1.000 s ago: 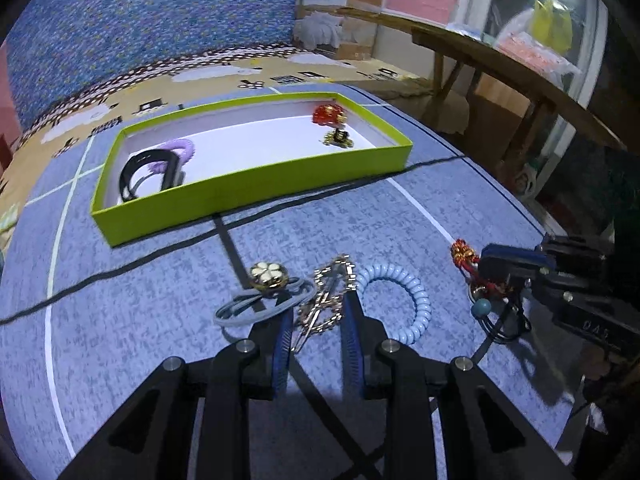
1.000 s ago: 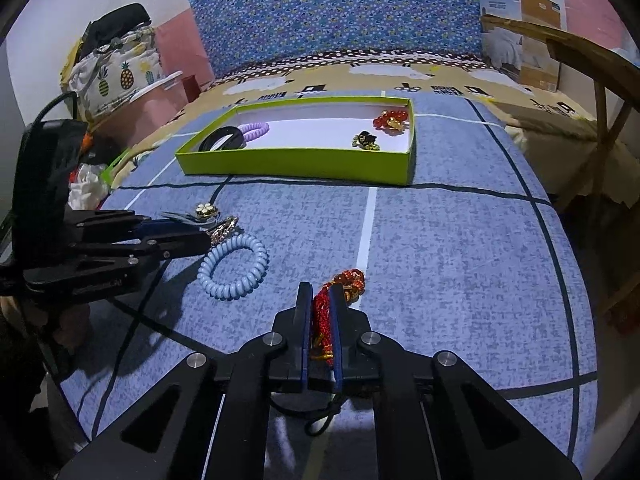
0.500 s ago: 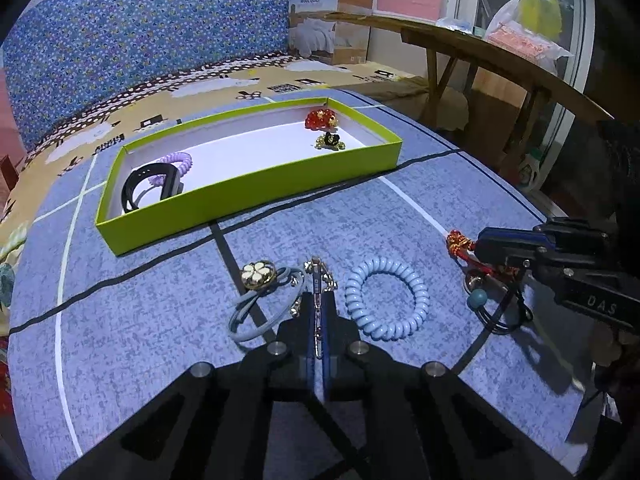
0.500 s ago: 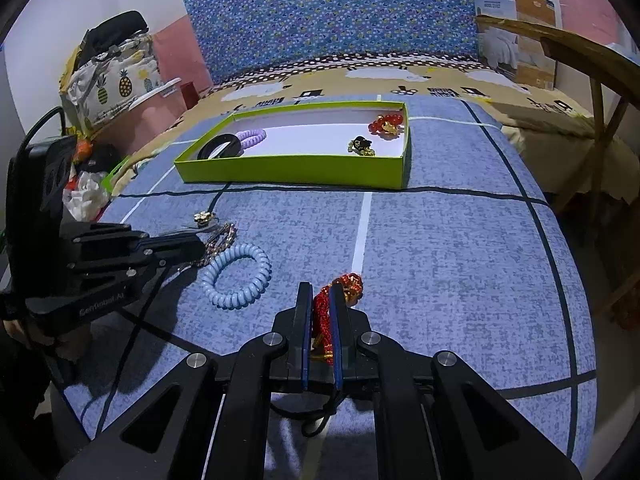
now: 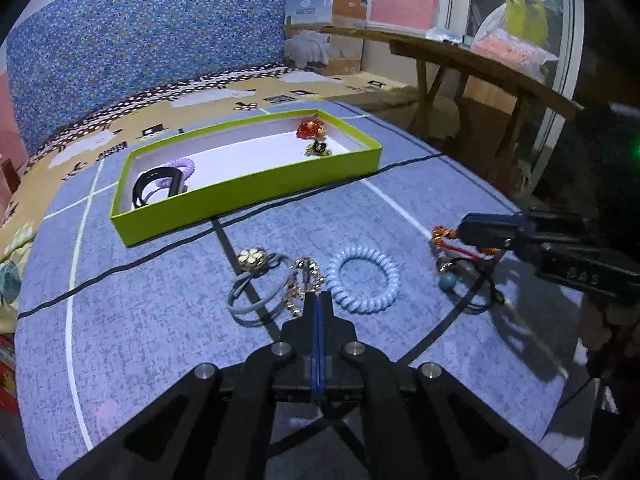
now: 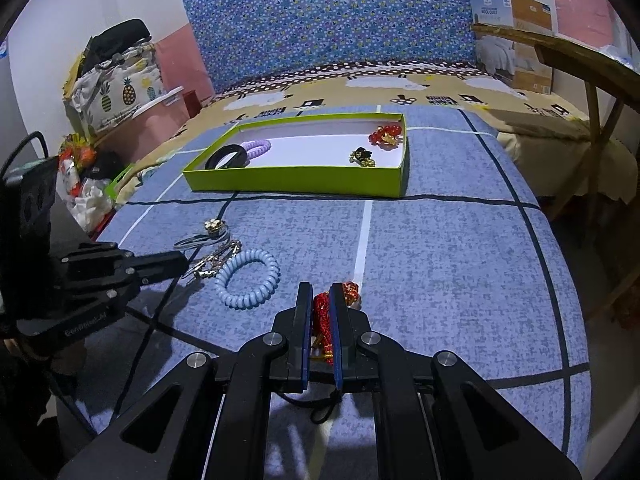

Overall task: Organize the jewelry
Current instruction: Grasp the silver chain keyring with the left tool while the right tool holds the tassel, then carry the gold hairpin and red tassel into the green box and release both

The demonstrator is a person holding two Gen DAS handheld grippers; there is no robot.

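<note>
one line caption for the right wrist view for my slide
Right gripper shut on red beaded bracelet, green tray ahead, left gripper at gold chain.

1. We see a lime-green tray (image 6: pixel 296 180) with a white floor.
2. We see a pale blue coil (image 5: pixel 363 279) and a red braided cord (image 6: pixel 322 316).
3. We see a mottled blue mat (image 6: pixel 440 248) with black and white lines.

Both tools (image 5: pixel 317 308) (image 6: pixel 320 312) clamped tight, low.

left gripper (image 5: pixel 317 304) closed on gold chain (image 5: pixel 303 285), lifted
</note>
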